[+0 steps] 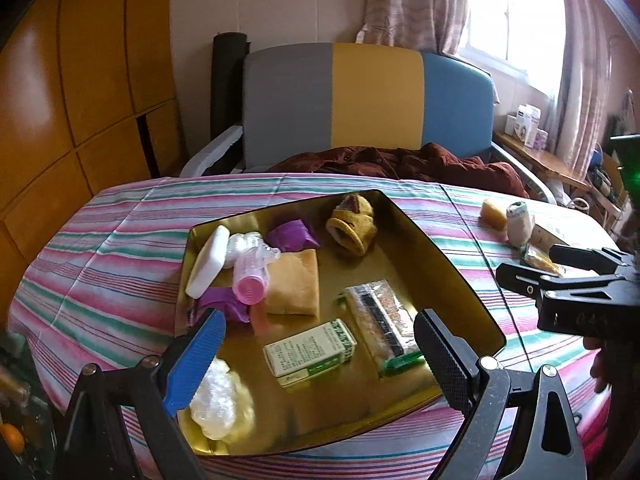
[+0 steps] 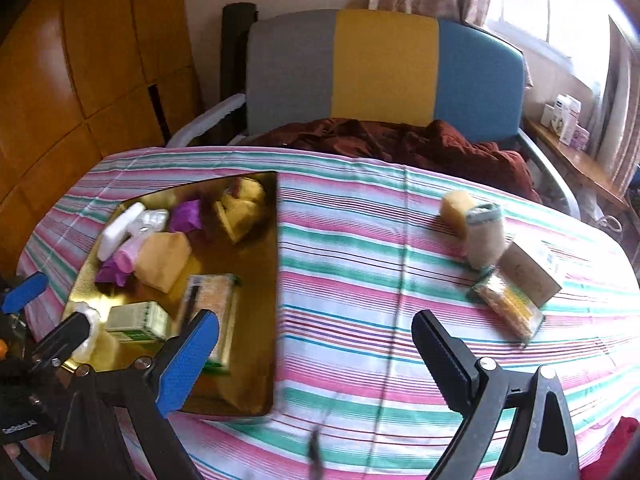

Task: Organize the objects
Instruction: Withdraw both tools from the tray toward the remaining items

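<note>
A bedroom in someone's home. The bed (image 2: 360, 240) wears a striped sheet, with a crumpled maroon blanket (image 2: 400, 140) at its far edge against a grey, yellow and blue headboard (image 1: 368, 96). Wooden wardrobe doors (image 1: 80, 80) fill the left wall. Patterned curtains (image 1: 416, 0) frame a bright window (image 1: 516, 12), and small boxes (image 1: 526, 122) sit on a wooden shelf (image 1: 540, 160) beneath it.

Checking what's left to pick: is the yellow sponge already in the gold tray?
No, the yellow sponge lies on the striped cloth, apart from the gold tray.
</note>
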Demonstrator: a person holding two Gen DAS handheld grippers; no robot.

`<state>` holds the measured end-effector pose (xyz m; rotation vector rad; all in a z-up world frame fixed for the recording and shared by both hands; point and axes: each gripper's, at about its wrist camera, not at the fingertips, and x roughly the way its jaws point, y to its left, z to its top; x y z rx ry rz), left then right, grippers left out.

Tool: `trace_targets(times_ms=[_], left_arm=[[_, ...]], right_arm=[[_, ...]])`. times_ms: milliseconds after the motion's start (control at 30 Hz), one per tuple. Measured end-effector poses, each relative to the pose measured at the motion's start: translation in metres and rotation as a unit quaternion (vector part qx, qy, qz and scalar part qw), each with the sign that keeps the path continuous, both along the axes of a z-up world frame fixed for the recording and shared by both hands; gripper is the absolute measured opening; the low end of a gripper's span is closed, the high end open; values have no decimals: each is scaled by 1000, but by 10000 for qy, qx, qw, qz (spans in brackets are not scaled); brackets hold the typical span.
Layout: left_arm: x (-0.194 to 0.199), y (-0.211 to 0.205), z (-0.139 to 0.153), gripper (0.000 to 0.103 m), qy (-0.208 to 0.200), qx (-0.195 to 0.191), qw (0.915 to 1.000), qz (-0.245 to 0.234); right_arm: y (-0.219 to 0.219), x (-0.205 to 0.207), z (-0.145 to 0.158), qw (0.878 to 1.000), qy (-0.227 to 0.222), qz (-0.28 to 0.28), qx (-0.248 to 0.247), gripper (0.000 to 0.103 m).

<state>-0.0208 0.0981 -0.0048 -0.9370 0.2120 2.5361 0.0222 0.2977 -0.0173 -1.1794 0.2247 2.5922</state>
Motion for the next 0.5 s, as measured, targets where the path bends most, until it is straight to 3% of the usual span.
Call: trace_targets(times_ms=[500], left_arm=[[5, 44, 0, 96, 33, -236, 9985, -501]], right_arm=[[88, 13, 4, 9974, -97, -711, 80, 99]])
